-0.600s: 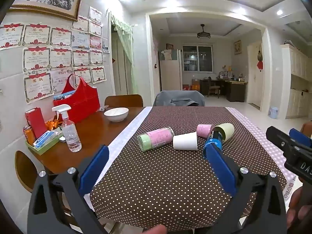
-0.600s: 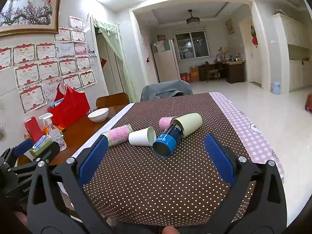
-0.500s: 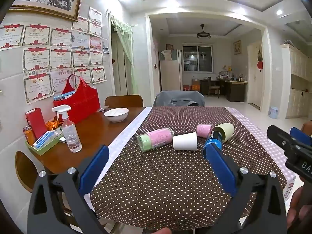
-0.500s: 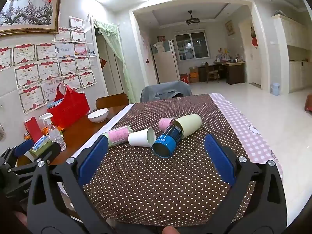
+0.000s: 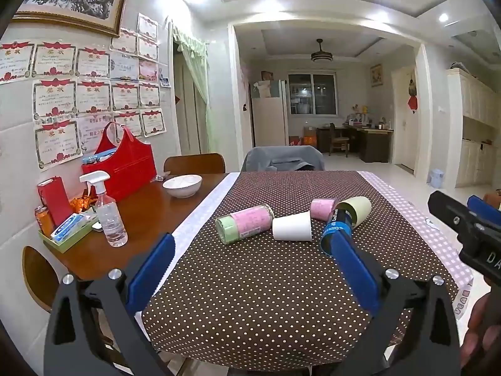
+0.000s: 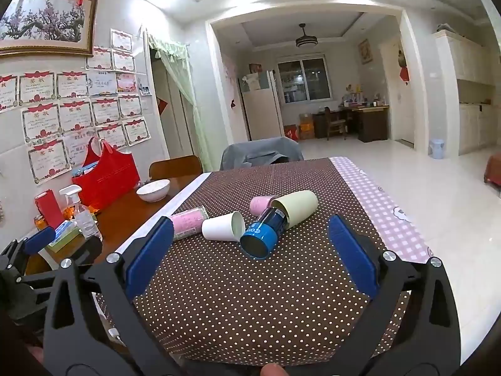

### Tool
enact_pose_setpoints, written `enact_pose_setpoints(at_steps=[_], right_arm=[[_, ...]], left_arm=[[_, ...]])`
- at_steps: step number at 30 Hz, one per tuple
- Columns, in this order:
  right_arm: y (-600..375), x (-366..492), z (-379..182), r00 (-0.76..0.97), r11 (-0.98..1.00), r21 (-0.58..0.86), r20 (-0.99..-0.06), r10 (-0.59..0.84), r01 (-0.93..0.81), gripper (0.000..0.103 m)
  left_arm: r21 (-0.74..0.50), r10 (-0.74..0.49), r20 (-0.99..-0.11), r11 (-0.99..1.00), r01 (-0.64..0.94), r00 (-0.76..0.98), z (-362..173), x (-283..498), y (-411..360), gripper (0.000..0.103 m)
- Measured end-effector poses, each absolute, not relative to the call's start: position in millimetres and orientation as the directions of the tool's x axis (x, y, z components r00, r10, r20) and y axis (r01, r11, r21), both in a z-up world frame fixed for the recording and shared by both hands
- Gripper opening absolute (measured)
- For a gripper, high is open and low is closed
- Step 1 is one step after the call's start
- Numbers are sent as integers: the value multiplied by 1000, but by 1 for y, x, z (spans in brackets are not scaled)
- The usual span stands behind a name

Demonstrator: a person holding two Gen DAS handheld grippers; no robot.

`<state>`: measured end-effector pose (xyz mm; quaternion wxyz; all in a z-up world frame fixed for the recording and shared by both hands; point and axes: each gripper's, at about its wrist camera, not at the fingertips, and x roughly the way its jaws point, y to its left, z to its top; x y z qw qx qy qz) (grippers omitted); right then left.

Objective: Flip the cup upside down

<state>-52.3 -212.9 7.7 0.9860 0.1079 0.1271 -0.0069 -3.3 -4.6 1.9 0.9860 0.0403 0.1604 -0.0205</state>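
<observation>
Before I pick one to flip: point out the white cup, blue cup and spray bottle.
white cup (image 6: 219, 231), right wrist view, on its side wall.
blue cup (image 6: 261, 235), right wrist view, on its light-blue band.
spray bottle (image 5: 109, 219), left wrist view, on its clear body.

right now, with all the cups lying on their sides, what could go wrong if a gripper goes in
The cups lie packed together: the blue cup has its base inside the green cup and lies beside the white cup, so grabbing one will likely nudge its neighbours. On their sides, they could roll across the tablecloth. Both the left gripper and right gripper are open and short of the cluster.
</observation>
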Motion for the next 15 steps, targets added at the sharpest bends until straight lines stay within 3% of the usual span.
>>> enact_pose_setpoints(at_steps=[15], right_arm=[[-214, -51, 7, 969, 977, 204, -245, -8, 60, 97]], left_arm=[[32, -79, -320, 995, 94, 944, 2, -4, -4, 98]])
